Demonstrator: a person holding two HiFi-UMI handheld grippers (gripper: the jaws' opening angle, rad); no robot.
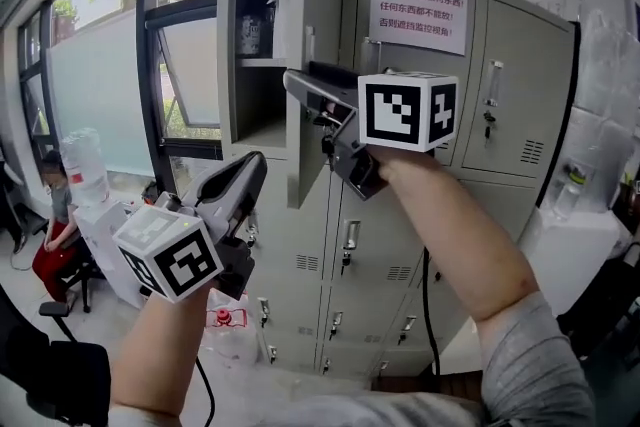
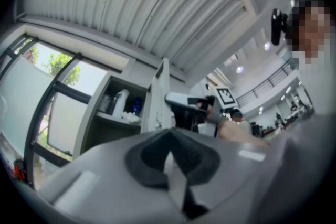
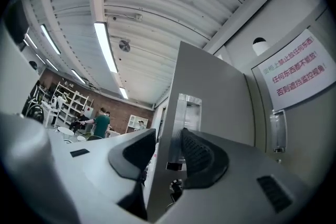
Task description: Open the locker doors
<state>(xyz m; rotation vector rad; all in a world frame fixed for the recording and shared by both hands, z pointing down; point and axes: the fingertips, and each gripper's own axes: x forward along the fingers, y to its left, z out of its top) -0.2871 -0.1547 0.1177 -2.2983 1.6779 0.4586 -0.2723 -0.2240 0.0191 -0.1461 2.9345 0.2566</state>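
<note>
Right now your right gripper [image 3: 169,148] has its fingers clamped on the edge of the top-left locker door [image 1: 318,5], which stands swung open from the lockers [image 1: 500,65]. Your left gripper [image 1: 252,170] hangs lower, well apart from it, fingers clenched on nothing.

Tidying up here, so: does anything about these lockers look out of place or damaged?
Only the top-left locker door stands swung open, the right gripper closed on its edge; the other doors are shut. Nothing looks damaged or spilled.
</note>
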